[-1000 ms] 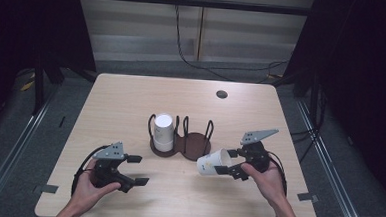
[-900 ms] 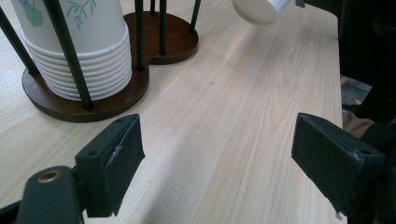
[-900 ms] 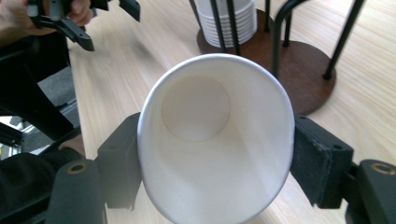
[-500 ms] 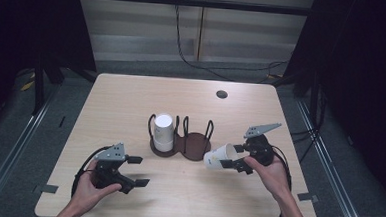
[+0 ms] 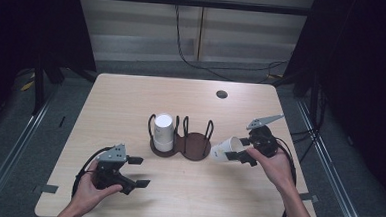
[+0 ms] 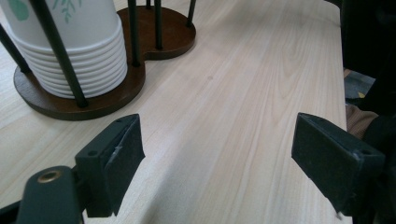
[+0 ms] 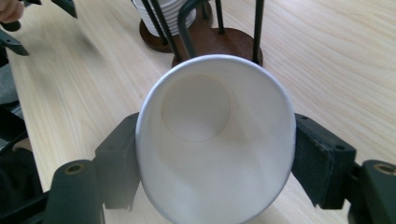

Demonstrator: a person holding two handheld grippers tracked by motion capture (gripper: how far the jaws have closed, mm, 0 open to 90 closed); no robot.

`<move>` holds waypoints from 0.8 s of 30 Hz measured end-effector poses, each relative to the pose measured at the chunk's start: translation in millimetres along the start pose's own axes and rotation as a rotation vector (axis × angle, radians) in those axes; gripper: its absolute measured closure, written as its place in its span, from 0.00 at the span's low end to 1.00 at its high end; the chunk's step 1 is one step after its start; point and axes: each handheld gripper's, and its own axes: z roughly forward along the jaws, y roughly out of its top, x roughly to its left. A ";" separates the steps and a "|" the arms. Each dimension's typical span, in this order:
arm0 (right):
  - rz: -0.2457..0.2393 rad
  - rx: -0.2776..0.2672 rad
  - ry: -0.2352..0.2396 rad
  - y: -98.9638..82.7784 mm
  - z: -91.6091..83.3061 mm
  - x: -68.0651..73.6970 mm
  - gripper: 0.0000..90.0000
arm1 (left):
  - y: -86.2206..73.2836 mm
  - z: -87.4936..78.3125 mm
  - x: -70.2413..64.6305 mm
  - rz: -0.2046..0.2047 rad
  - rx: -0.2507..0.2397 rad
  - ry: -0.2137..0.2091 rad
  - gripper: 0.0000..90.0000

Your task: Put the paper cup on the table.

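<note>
A: The right gripper (image 5: 238,153) is clamped across a white paper cup (image 5: 224,150), held on its side just right of the dark wooden 2-bay cup rack (image 5: 191,151).

B: Squeeze harder and the thin wall buckles; tilted, its rim could catch a black post (image 5: 211,131).

A: The left gripper (image 5: 137,171) rests empty, jaws apart.

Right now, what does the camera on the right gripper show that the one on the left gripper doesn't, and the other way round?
Right gripper view alone: a white paper cup, open mouth toward the camera, squeezed between that gripper's jaws, with the left gripper far off. Left gripper view alone: its own jaws spread wide over bare table, holding nothing. Both share the dark wooden cup holder and the stack of white cups standing in it.
</note>
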 end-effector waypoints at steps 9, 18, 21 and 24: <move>0.016 0.068 -0.048 7.6 5.9 -10.1 0.28 | -0.3 -0.5 0.1 -0.005 0.001 0.006 0.19; 0.055 0.148 -0.106 16.8 12.2 -22.0 0.28 | -0.5 0.8 -0.2 0.006 0.013 0.003 0.18; 0.070 0.161 -0.125 19.2 12.7 -25.9 0.27 | -0.5 0.0 0.3 0.005 0.011 0.003 0.18; 0.072 0.176 -0.152 21.2 12.9 -28.6 0.27 | -0.6 -0.3 0.7 0.006 0.012 0.004 0.18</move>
